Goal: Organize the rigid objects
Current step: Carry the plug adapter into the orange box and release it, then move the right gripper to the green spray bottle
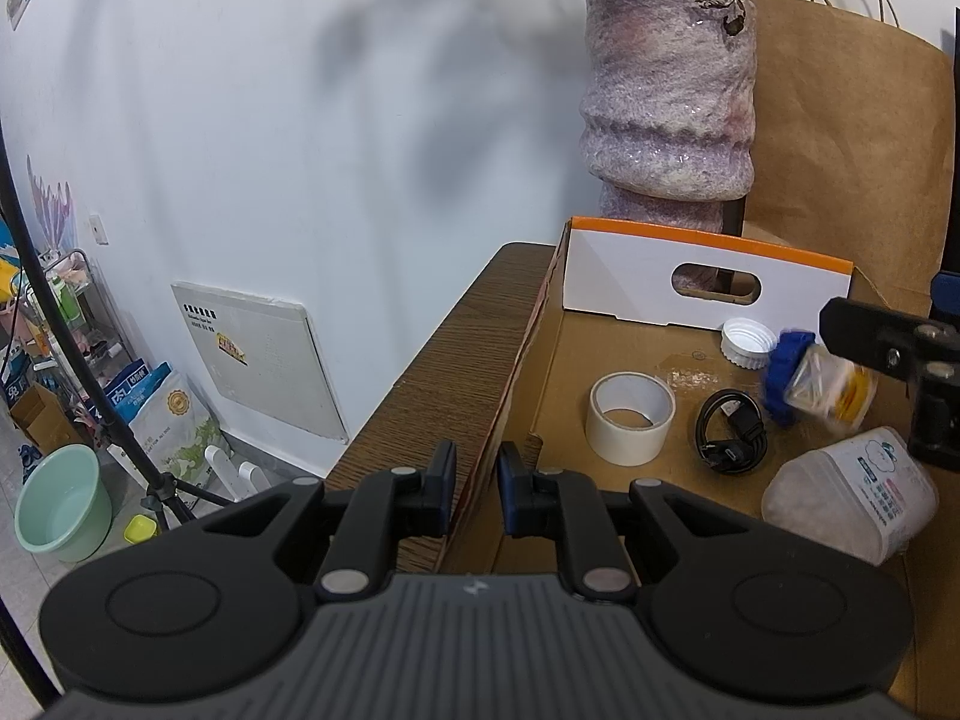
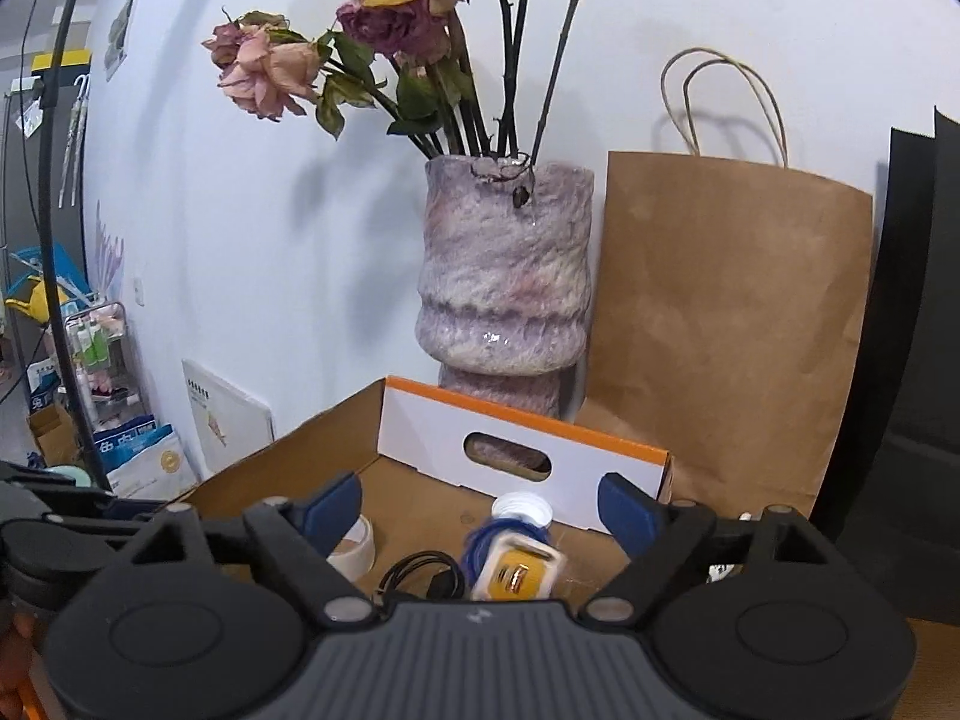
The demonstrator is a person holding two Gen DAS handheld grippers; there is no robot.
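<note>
A shallow cardboard box [image 1: 576, 360] holds a tape roll [image 1: 631, 415], a coiled black cable [image 1: 731, 431], a white cap [image 1: 747, 343] and a frosted plastic tub [image 1: 852, 501]. A blue-lidded clear jar of cotton swabs [image 1: 816, 384] is blurred, lying tilted over the box floor just under my right gripper. My left gripper [image 1: 475, 495] straddles the box's left wall, its jaws narrowly apart with the wall between them. In the right wrist view my right gripper [image 2: 480, 507] is wide open above the jar [image 2: 510, 567], cable [image 2: 420, 582], cap [image 2: 521, 510] and tape [image 2: 354, 546].
A mottled purple vase [image 2: 504, 276] of dried roses and a brown paper bag [image 2: 726, 324] stand right behind the box [image 2: 522, 450]. The wooden table's left edge [image 1: 444, 348] drops to a cluttered floor with a tripod [image 1: 108, 396] and green basin [image 1: 63, 504].
</note>
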